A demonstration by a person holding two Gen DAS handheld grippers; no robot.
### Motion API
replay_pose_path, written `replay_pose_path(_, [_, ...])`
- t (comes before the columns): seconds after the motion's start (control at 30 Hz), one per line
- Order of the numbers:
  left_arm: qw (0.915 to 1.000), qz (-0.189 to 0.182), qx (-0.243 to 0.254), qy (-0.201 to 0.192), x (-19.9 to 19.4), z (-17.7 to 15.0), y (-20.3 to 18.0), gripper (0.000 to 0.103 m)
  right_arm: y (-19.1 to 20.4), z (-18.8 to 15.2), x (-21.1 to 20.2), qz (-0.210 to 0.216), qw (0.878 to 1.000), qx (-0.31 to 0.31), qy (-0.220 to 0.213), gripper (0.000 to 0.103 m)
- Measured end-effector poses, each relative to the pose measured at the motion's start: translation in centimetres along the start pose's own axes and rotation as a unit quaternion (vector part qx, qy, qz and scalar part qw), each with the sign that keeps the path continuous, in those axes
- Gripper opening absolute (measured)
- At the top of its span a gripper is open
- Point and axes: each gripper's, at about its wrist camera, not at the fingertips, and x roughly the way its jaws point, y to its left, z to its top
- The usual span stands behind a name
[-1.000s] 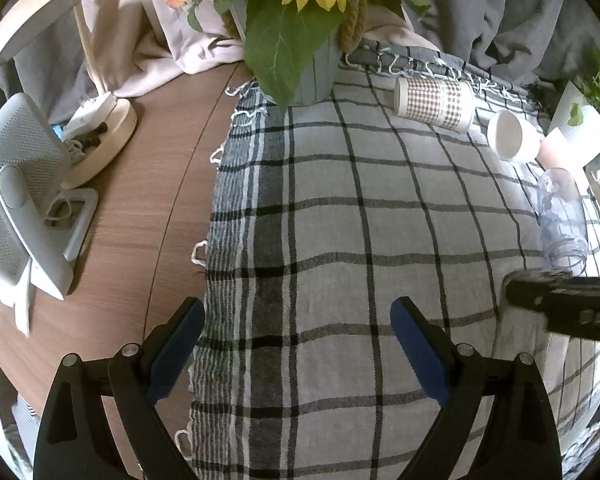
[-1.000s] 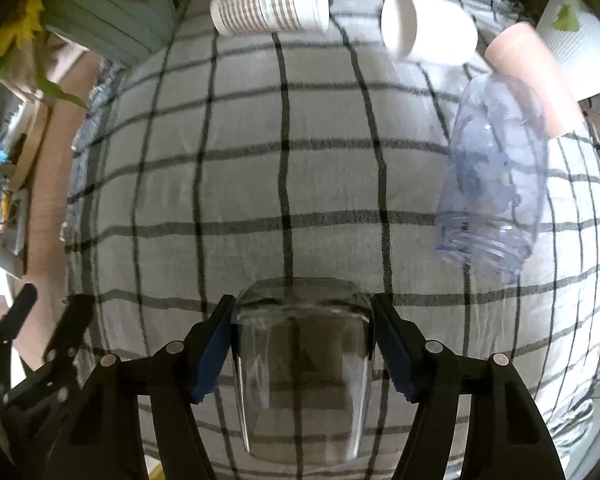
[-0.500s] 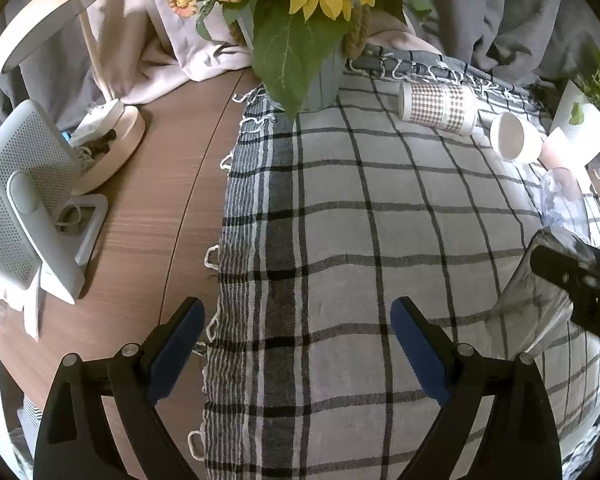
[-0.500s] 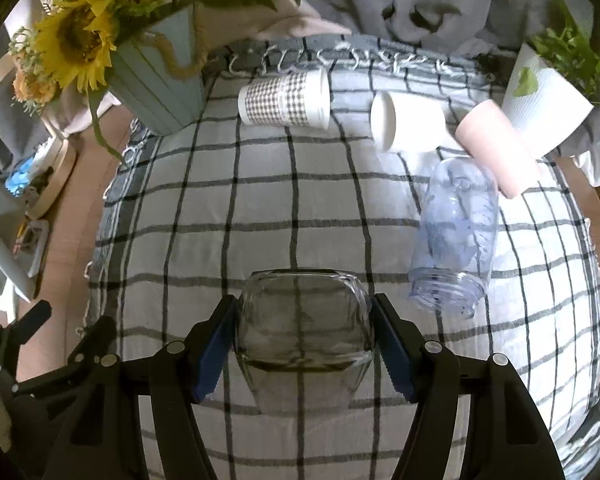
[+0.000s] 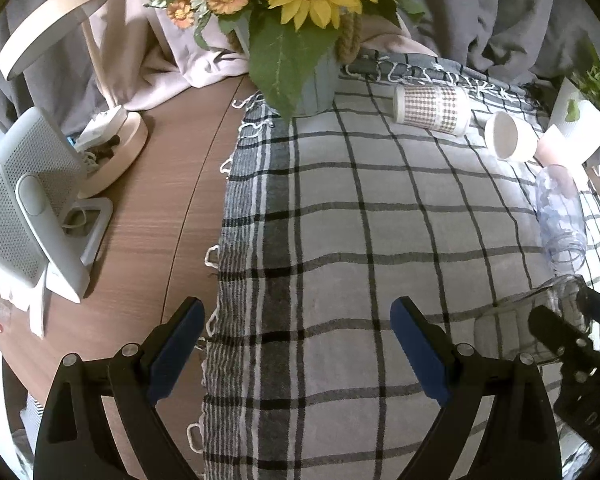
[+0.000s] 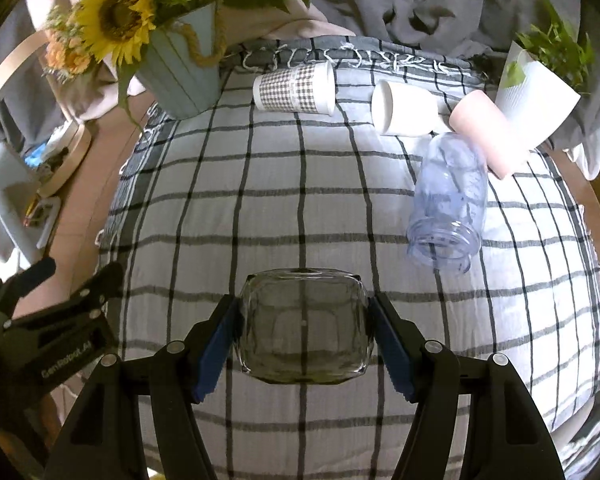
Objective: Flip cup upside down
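A clear square glass cup [image 6: 304, 326] is held between the blue pads of my right gripper [image 6: 304, 332], which is shut on it above the checked cloth [image 6: 300, 200]; its flat base faces the camera. The cup also shows in the left wrist view [image 5: 540, 320] at the right edge, with the right gripper across it. My left gripper [image 5: 296, 344] is open and empty above the cloth's left edge [image 5: 240, 280].
On the cloth lie a checked paper cup [image 6: 296, 88], a white cup [image 6: 404, 108], a pink cup [image 6: 488, 132] and a clear bluish jar [image 6: 448, 200]. A sunflower pot [image 6: 180, 72] stands far left, a white planter [image 6: 536, 96] far right. A fan [image 5: 24, 204] and lamp [image 5: 112, 140] stand left on the wooden table.
My right gripper has lifted and tilted the glass cup; the view has swung from looking down at the cloth toward the far side. The left gripper has drawn back a little.
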Motion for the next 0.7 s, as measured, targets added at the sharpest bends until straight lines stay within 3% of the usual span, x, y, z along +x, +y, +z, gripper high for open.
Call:
replay_pose_path(0.3, [0.9999, 0.008, -0.015, 0.002, -0.4, -0.3, 0.2, 0.095, -0.3, -0.3, 0.1, 0.017, 1.0, 0.002, -0.003, 0.068])
replay_pose_path(0.37, [0.9997, 0.011, -0.02, -0.001, -0.7, -0.3, 0.3, 0.095, -0.6, -0.3, 0.3, 0.028, 1.0, 0.013, 0.002, 0.071])
replay_pose_path(0.4, [0.9996, 0.014, -0.023, -0.003, -0.9, -0.3, 0.4, 0.095, -0.8, -0.2, 0.3, 0.036, 0.999, 0.02, 0.002, 0.079])
replay_pose_path(0.43, [0.9995, 0.017, -0.025, -0.004, -1.1, -0.4, 0.4, 0.095, -1.0, -0.3, 0.2, 0.039, 0.999, 0.025, -0.002, 0.085])
replay_pose_path(0.7, [0.9981, 0.02, -0.033, -0.048, -5.6, -0.5, -0.6, 0.097, -2.5, -0.9, -4.2, 0.056, 0.996, 0.04, -0.052, 0.086])
